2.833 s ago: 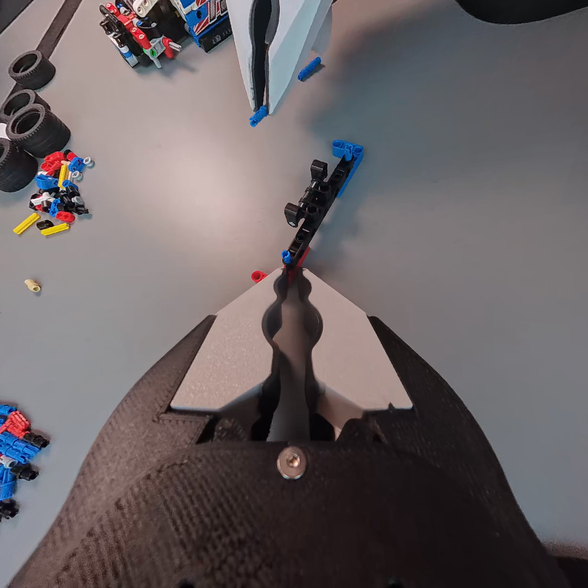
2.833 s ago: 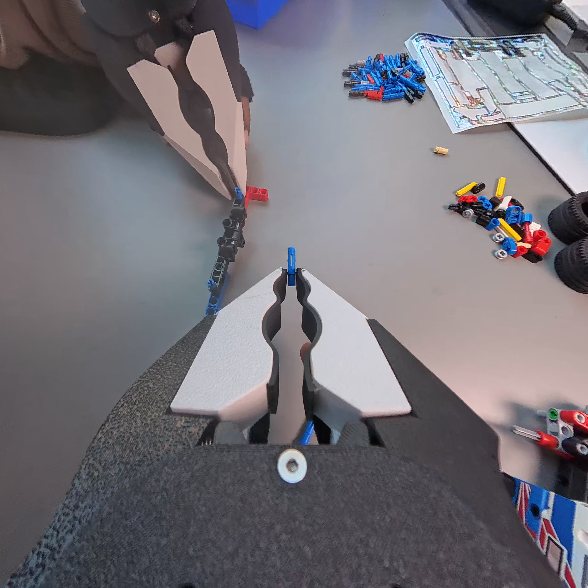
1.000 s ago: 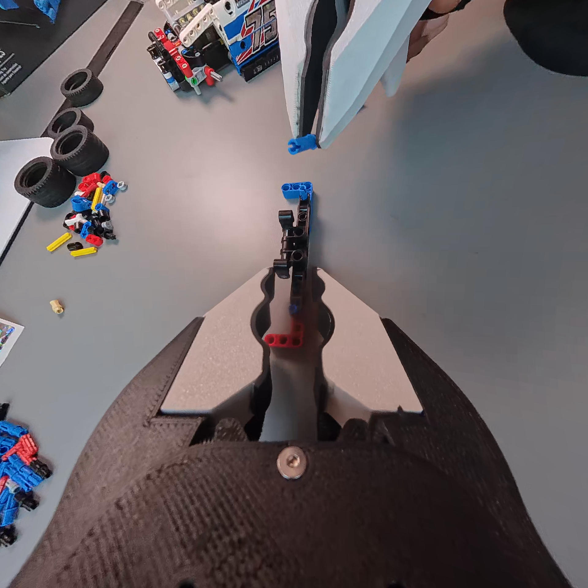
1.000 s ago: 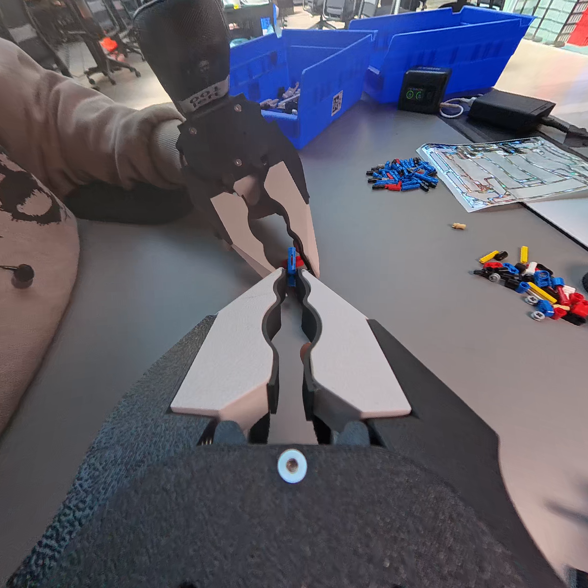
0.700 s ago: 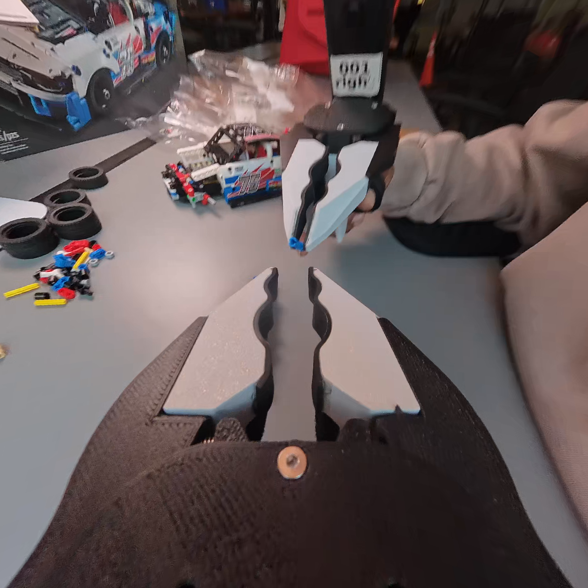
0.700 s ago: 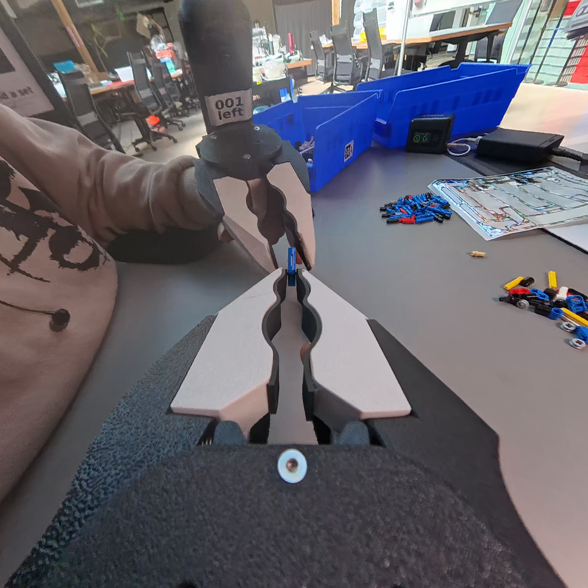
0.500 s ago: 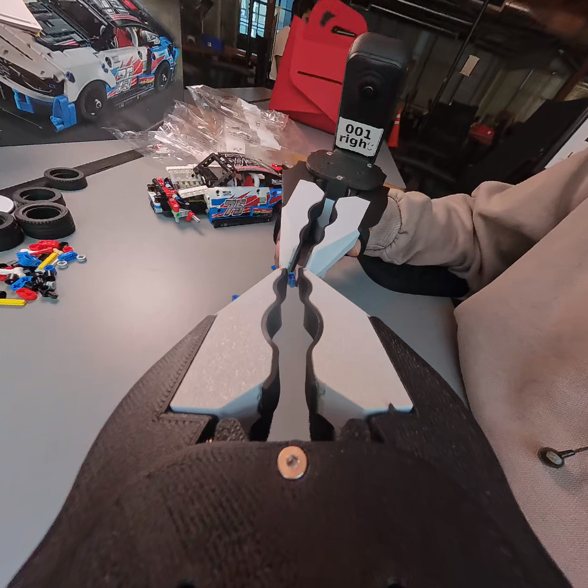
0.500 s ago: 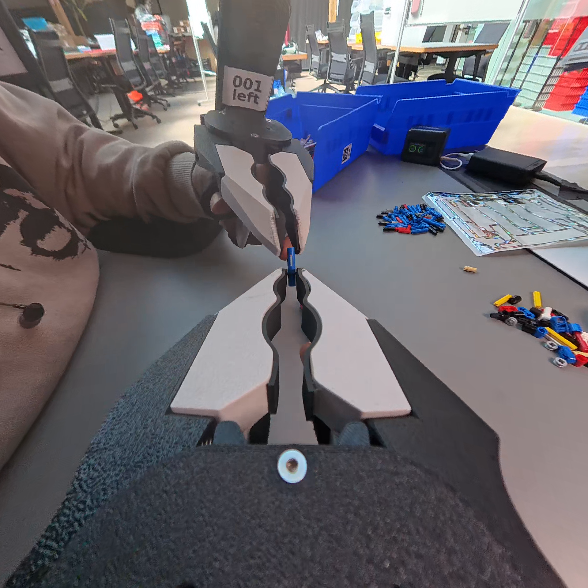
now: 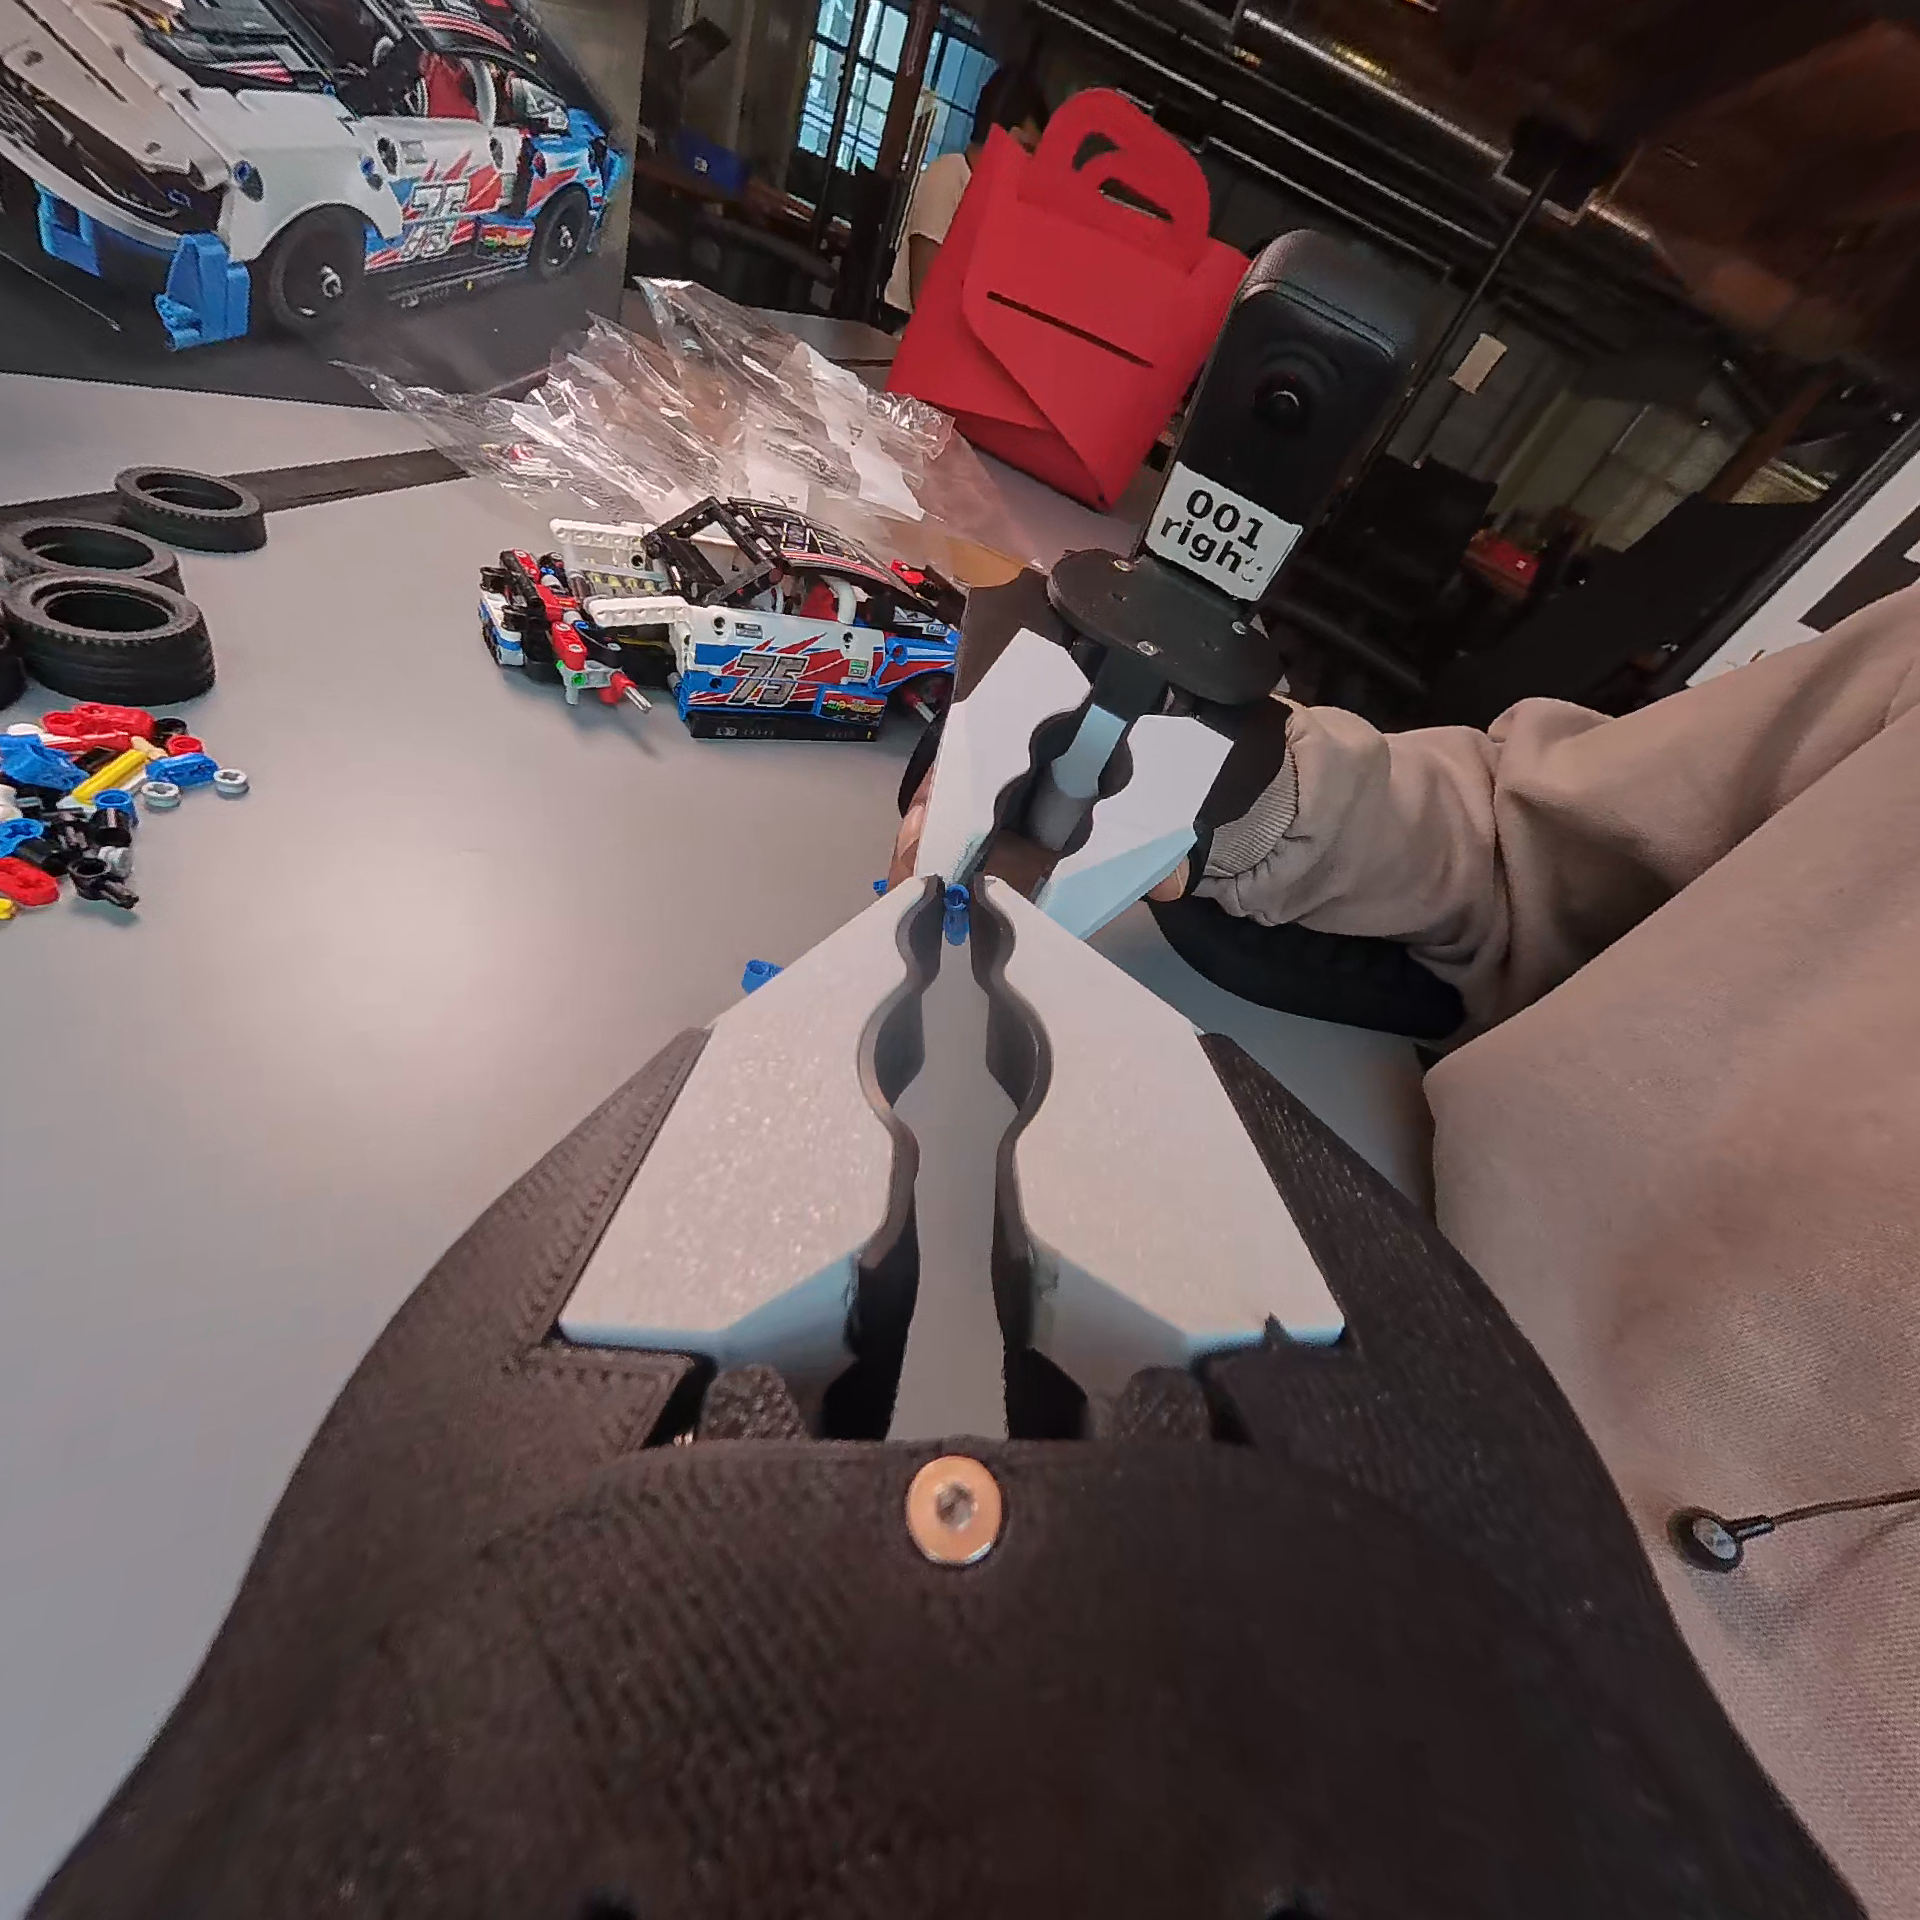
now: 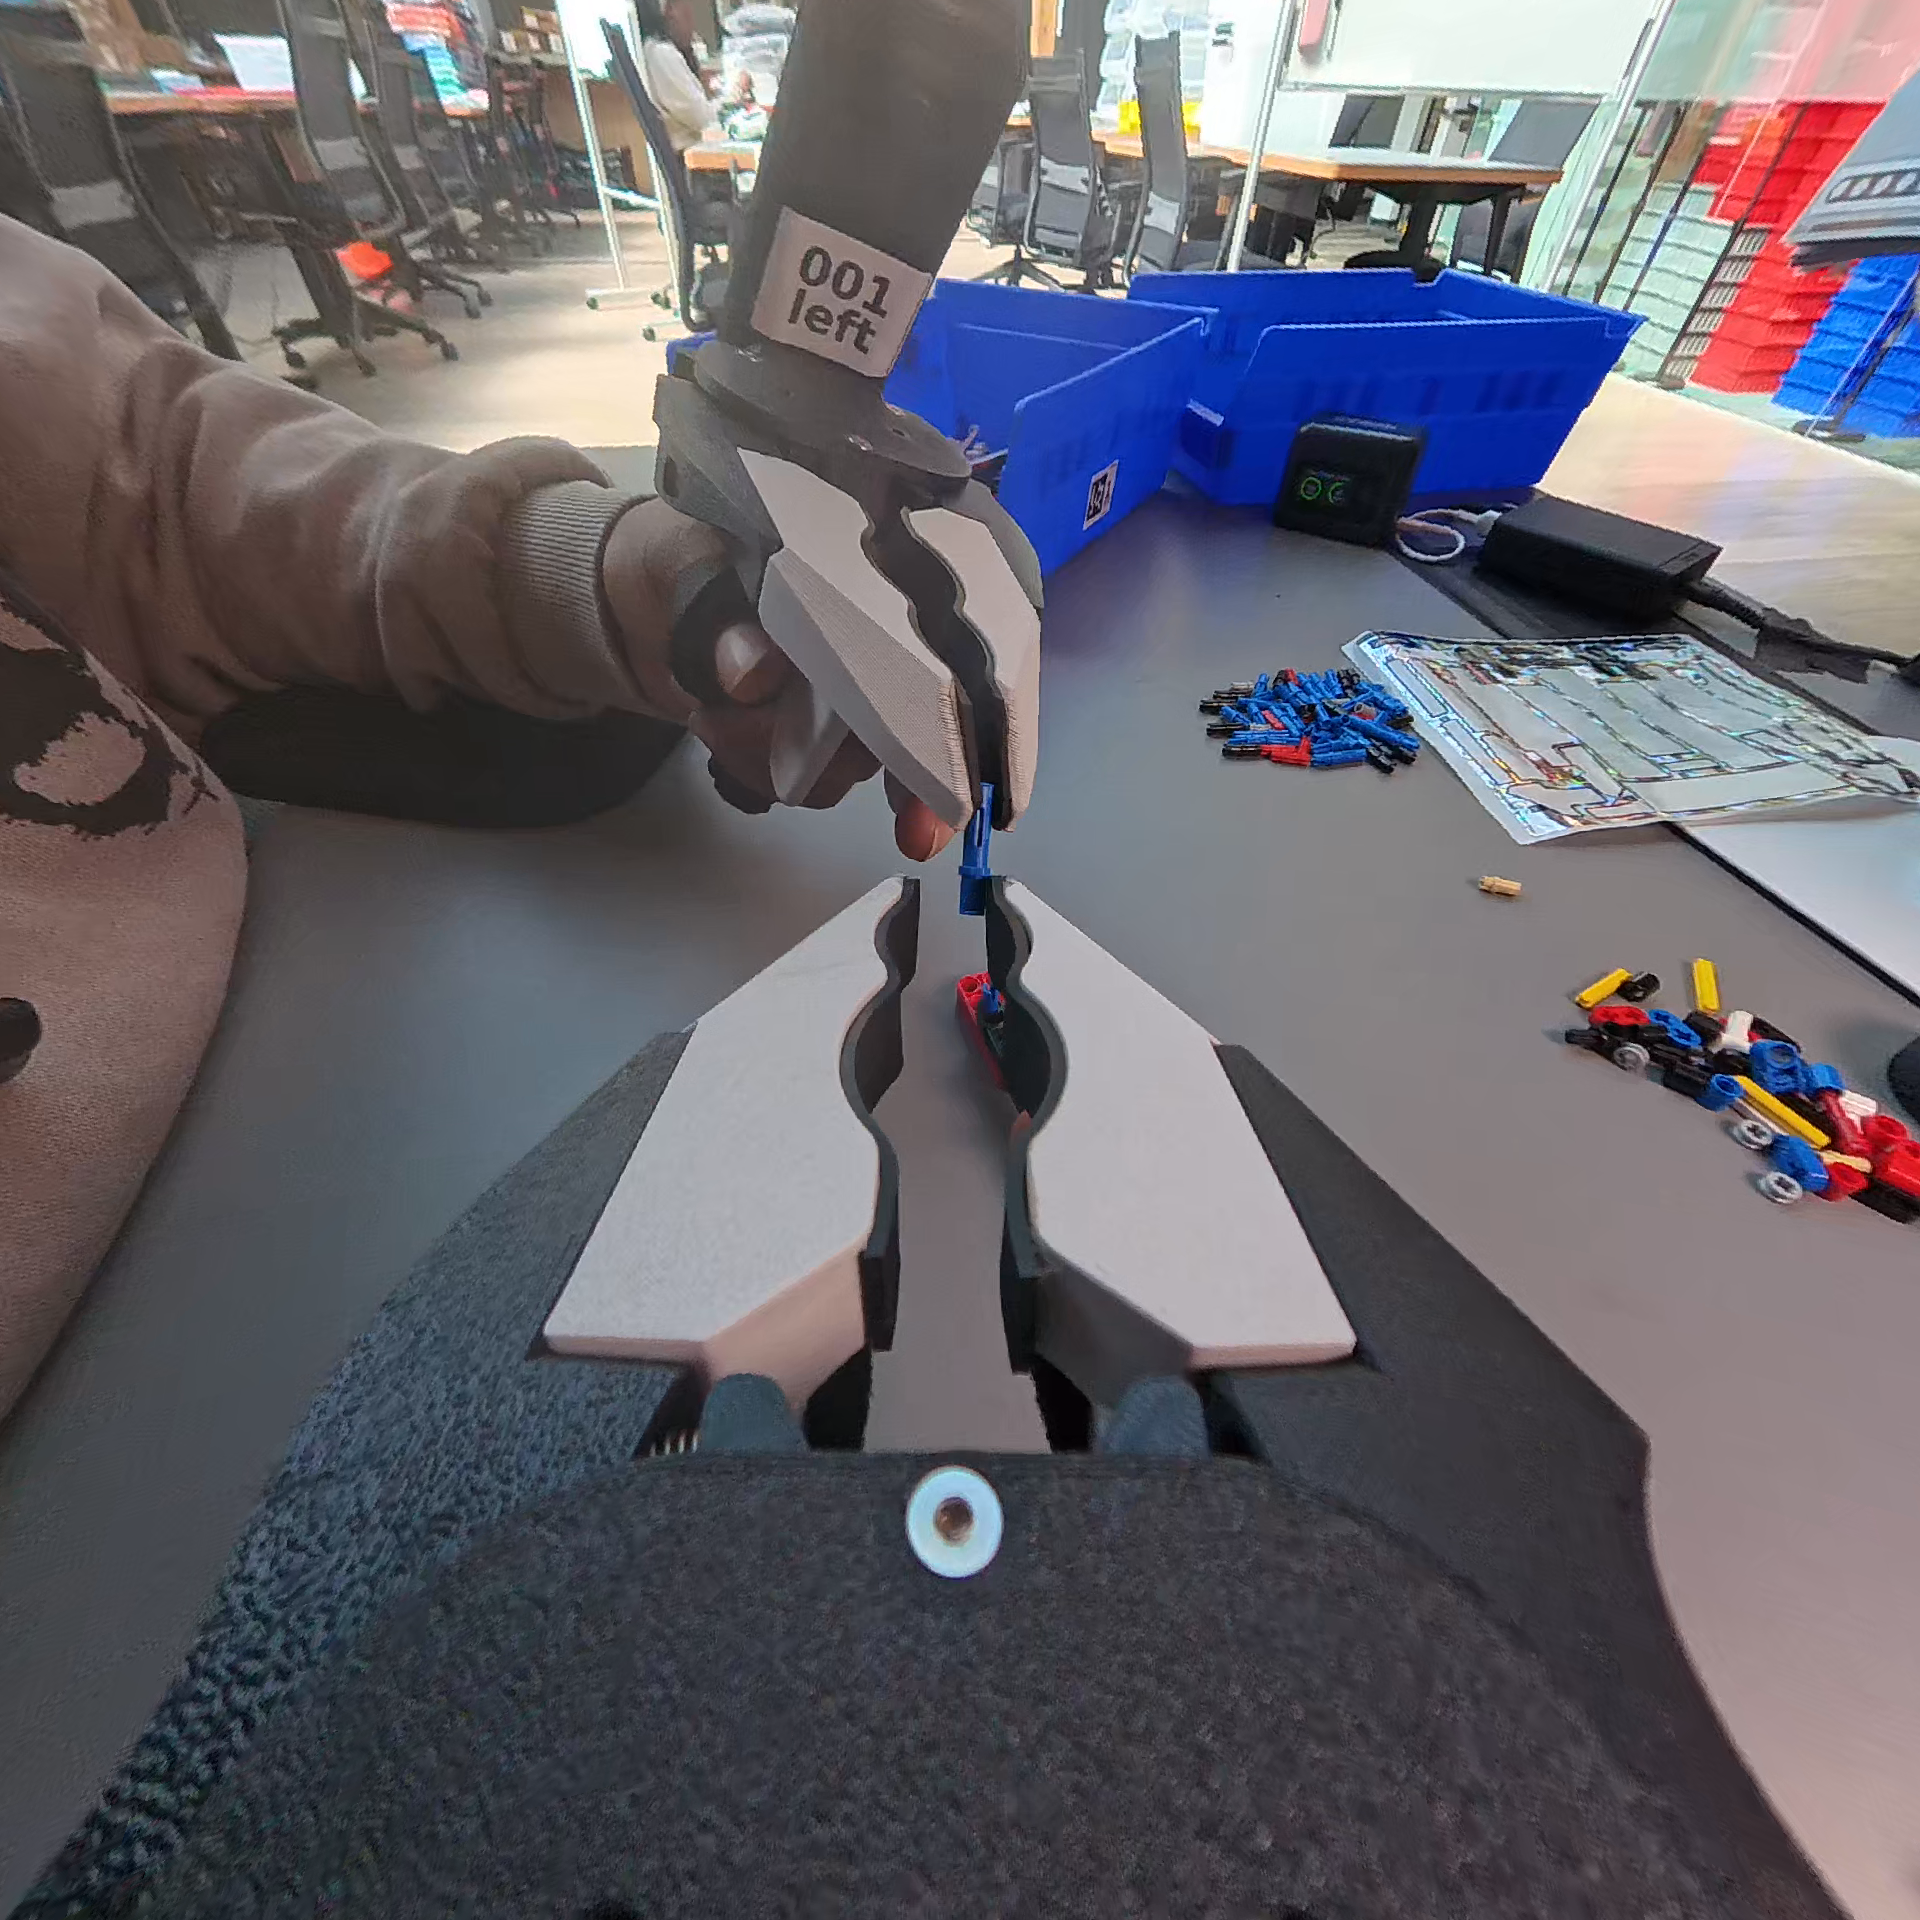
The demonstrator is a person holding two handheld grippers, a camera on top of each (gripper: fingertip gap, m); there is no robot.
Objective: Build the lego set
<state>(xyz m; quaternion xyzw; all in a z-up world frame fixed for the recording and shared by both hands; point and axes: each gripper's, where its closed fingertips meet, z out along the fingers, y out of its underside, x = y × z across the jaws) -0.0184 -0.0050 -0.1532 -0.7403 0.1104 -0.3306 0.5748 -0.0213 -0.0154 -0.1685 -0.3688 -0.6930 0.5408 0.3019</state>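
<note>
A small blue pin [image 10: 972, 847] is pinched upright in the tips of my left gripper [image 10: 982, 816], which reaches down from above in the right wrist view. In the left wrist view the pin [image 9: 954, 914] sits between my left gripper's [image 9: 954, 902] nearly closed tips. My right gripper [image 10: 951, 894] is open, its right fingertip right beside the pin's lower end. Its fingers [image 9: 961, 758] face my left gripper tip to tip. The black, red and blue beam assembly [image 10: 982, 1023] lies on the table under my right gripper, mostly hidden.
The partly built car [image 9: 727, 644], tyres [image 9: 104, 613] and clear bags [image 9: 707, 416] are on one side. Loose parts [image 10: 1756, 1081], a pile of blue pins [image 10: 1309, 717], a printed sheet [image 10: 1621, 727] and blue bins [image 10: 1351, 384] are on the other. The person's sleeves lie close by. Both grippers' tips are close together, under 4 cm apart. From either gripper's tips it is about 25 cm to the partly built car [image 9: 727, 644].
My left gripper let go of the beam assembly, lifted and shut on the blue pin. My right gripper, which held the pin, has opened.
</note>
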